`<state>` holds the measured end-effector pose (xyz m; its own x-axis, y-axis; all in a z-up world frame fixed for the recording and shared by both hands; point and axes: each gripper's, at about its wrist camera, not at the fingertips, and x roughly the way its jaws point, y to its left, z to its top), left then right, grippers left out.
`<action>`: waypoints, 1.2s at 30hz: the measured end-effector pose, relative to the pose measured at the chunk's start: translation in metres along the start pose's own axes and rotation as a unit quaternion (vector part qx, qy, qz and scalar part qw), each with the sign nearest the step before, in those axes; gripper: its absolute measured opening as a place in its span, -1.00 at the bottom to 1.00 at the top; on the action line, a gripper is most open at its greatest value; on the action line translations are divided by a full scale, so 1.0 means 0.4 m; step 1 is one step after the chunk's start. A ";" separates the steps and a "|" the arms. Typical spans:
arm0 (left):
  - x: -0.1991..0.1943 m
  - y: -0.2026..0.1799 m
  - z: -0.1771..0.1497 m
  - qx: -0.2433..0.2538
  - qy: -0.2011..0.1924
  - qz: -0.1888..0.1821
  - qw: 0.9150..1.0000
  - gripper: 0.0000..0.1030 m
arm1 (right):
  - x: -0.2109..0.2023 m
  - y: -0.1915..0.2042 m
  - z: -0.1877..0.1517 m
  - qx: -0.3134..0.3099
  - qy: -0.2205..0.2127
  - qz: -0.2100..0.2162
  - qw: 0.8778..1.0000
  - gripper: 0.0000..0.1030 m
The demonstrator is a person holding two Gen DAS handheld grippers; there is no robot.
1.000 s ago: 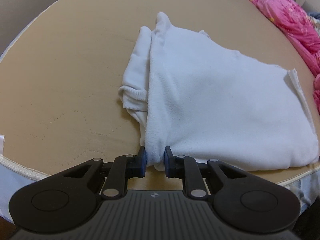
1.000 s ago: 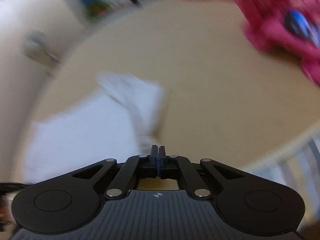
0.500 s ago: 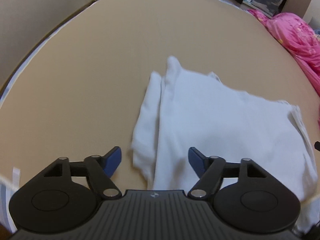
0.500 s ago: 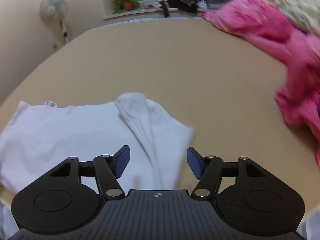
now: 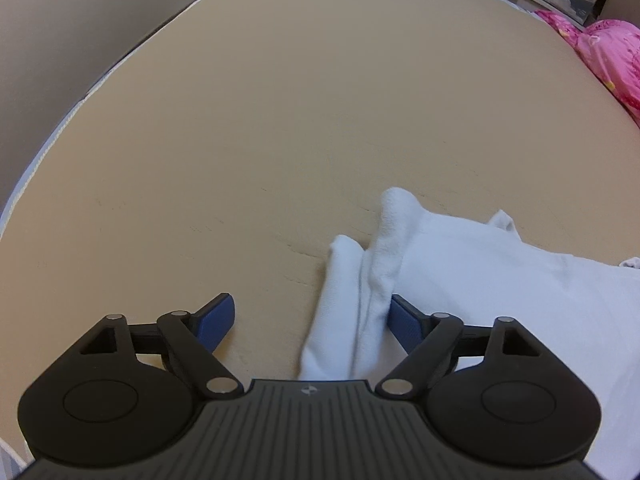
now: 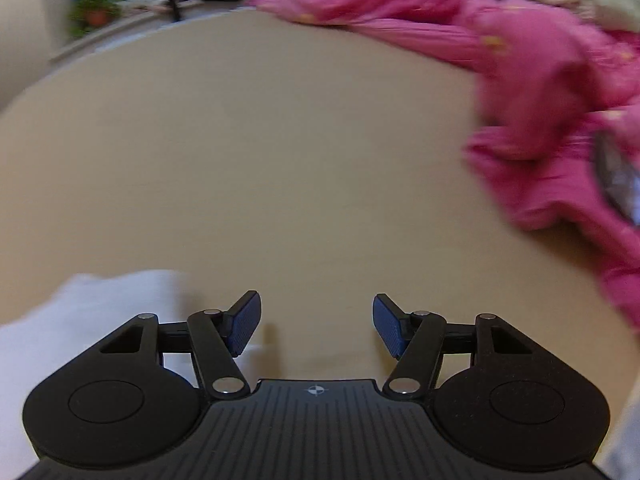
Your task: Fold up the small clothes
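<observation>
Below your left gripper (image 5: 310, 316), near the front edge of the tan mattress (image 5: 280, 128), lies the folded white garment (image 5: 500, 292); its doubled left edge, a rolled sleeve or hem, runs up between the blue pads; the jaws are opening, already wide, and they press on nothing, though the right pad sits just beside the cloth; the garment's bulk spreads toward the mattress's right side, with a pink quilt (image 5: 604, 52) well apart at the far right corner.

Through the right wrist view, blurred, your right gripper (image 6: 316, 326) stands about half open over bare mattress and holds nothing; only a corner of the white garment shows at the lower left, beside the left finger; the pink quilt fills the right edge.

You appear to be between folds, both claws free of the cloth; the next move likely calls for picking fresh grip points, one gripper per corner along one edge, pinching all layers together so the earlier fold does not spill, then carrying that edge across evenly.
</observation>
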<state>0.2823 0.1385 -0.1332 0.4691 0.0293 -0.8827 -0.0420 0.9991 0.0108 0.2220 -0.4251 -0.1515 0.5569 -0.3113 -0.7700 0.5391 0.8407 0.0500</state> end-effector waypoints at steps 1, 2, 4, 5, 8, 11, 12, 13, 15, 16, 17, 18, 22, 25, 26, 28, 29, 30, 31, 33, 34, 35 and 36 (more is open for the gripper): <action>-0.007 0.003 -0.003 0.001 -0.002 0.000 1.000 0.69 | -0.021 -0.019 -0.007 0.004 -0.002 0.012 1.000 0.24; -0.017 0.003 -0.009 0.002 -0.004 0.001 1.000 0.69 | -0.048 -0.033 -0.020 0.008 -0.006 0.028 1.000 0.25; -0.047 0.000 -0.033 0.015 -0.008 0.002 1.000 0.69 | -0.105 -0.033 -0.058 0.007 -0.012 0.069 0.998 0.26; -0.065 -0.002 -0.051 0.023 -0.012 0.002 1.000 0.71 | -0.146 -0.030 -0.090 -0.001 -0.016 0.093 0.996 0.27; -0.134 -0.001 -0.125 0.035 -0.028 0.002 0.999 0.79 | -0.252 -0.011 -0.189 -0.029 -0.021 0.135 0.990 0.32; -0.191 0.008 -0.217 0.027 -0.026 -0.009 0.999 0.80 | -0.332 0.004 -0.274 -0.054 -0.018 0.158 0.986 0.40; -0.203 0.006 -0.241 0.031 -0.022 -0.015 0.999 0.80 | -0.356 0.011 -0.299 -0.056 -0.014 0.160 0.985 0.40; -0.218 0.000 -0.270 0.039 -0.019 -0.016 0.999 0.80 | -0.376 0.018 -0.325 -0.059 -0.006 0.171 0.983 0.41; -0.234 -0.006 -0.320 0.060 -0.015 -0.015 0.998 0.80 | -0.410 0.031 -0.359 -0.062 0.006 0.191 0.980 0.42; -0.236 -0.005 -0.344 0.069 -0.015 -0.011 0.997 0.80 | -0.416 0.031 -0.372 -0.060 0.010 0.192 0.979 0.43; -0.235 -0.005 -0.359 0.074 -0.012 -0.001 0.997 0.80 | -0.428 0.035 -0.387 -0.057 0.014 0.189 0.980 0.43; -0.233 -0.009 -0.371 0.077 -0.008 0.009 0.997 0.80 | -0.445 0.036 -0.407 -0.052 0.020 0.186 0.981 0.43; -0.294 -0.024 -0.404 0.060 -0.003 0.007 0.998 0.80 | -0.516 0.032 -0.425 -0.039 0.017 0.197 0.980 0.43; -0.363 -0.049 -0.446 0.029 -0.005 -0.003 1.000 0.83 | -0.563 0.036 -0.431 -0.061 -0.006 0.201 0.978 0.45; -0.381 -0.060 -0.461 0.027 -0.004 -0.006 1.000 0.83 | -0.575 0.037 -0.440 -0.065 -0.013 0.196 0.978 0.47; -0.412 -0.087 -0.494 0.031 -0.005 -0.011 0.999 0.83 | -0.597 0.027 -0.451 -0.064 -0.016 0.192 0.979 0.49; -0.428 -0.094 -0.509 0.033 -0.008 -0.011 0.999 0.83 | -0.608 0.025 -0.460 -0.061 -0.016 0.192 0.979 0.49; -0.442 -0.102 -0.524 0.035 -0.011 -0.008 0.999 0.83 | -0.617 0.020 -0.467 -0.059 -0.017 0.193 0.979 0.49; -0.452 -0.110 -0.538 0.036 -0.015 -0.006 0.999 0.83 | -0.627 0.017 -0.471 -0.058 -0.018 0.193 0.979 0.49; -0.472 -0.119 -0.564 0.042 -0.021 -0.002 0.999 0.83 | -0.649 0.012 -0.487 -0.063 -0.027 0.196 0.978 0.50; -0.479 -0.122 -0.575 0.047 -0.021 -0.002 0.999 0.83 | -0.656 0.009 -0.494 -0.067 -0.032 0.195 0.978 0.51; -0.487 -0.123 -0.584 0.051 -0.021 -0.002 0.998 0.83 | -0.665 0.006 -0.501 -0.069 -0.036 0.192 0.978 0.51; -0.494 -0.123 -0.591 0.052 -0.022 -0.002 0.998 0.83 | -0.672 0.002 -0.508 -0.071 -0.039 0.191 0.978 0.51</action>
<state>-0.0168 0.0762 -0.0706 0.5073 0.0238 -0.8614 0.0516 0.9970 0.0579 -0.0554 -0.2507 -0.0736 0.7504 0.0092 -0.6609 0.1916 0.9539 0.2308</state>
